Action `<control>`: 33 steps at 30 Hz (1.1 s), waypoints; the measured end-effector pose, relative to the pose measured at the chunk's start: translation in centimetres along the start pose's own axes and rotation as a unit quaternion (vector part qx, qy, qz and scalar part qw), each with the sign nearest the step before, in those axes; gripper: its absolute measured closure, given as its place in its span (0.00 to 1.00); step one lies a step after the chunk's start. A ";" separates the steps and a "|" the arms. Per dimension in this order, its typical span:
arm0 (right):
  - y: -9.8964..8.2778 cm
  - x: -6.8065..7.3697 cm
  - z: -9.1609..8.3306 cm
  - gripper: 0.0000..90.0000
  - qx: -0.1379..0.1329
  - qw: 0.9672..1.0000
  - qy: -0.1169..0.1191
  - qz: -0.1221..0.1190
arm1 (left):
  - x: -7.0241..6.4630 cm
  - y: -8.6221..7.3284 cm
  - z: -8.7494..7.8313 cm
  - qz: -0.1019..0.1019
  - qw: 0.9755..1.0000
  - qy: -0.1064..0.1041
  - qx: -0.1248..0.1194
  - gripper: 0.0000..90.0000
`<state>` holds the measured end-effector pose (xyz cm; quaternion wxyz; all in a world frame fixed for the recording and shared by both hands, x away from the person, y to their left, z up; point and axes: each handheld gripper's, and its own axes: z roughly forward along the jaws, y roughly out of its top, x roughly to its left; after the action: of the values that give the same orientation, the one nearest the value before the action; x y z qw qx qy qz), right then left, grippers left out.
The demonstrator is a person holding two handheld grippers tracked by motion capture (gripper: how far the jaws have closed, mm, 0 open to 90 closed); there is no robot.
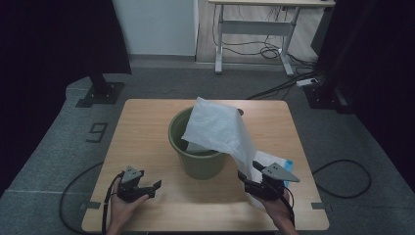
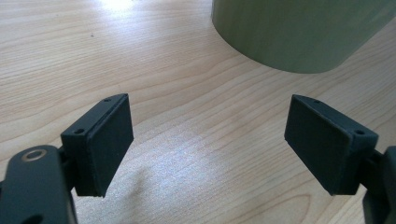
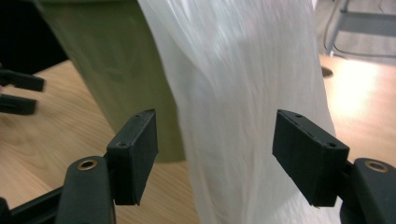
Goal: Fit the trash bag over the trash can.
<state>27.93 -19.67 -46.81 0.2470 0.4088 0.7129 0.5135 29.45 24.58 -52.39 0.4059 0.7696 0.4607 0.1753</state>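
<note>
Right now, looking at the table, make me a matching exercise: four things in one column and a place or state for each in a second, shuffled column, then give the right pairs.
Things:
1. bin
2. bag
3. left gripper
4. right gripper

Places or states:
A. open, jaws either side of hanging white plastic
B. draped over the rim and down the side
C. open over bare wood, nothing between the jaws
D. stands upright mid-table, olive green

Pairs: 1-D, 2-B, 3-C, 4-A
</note>
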 end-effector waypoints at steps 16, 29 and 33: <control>-2.8 -0.5 1.3 0.98 0.015 0.999 -0.047 -0.018 | -0.1 0.0 0.1 -0.001 1.000 0.001 -0.001 0.18; 2.4 -1.8 -1.6 0.98 -0.051 0.997 -0.051 -0.025 | 0.0 0.3 -0.4 -0.007 1.000 0.001 -0.015 0.19; 3.7 -1.8 -1.9 0.98 -0.065 0.996 -0.046 -0.030 | -0.2 0.6 -0.7 -0.009 1.000 0.000 -0.026 0.20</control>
<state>28.69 -21.61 -42.79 0.3210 0.3937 0.6779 0.5314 29.24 24.61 -51.46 0.4272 0.7545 0.4632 0.1838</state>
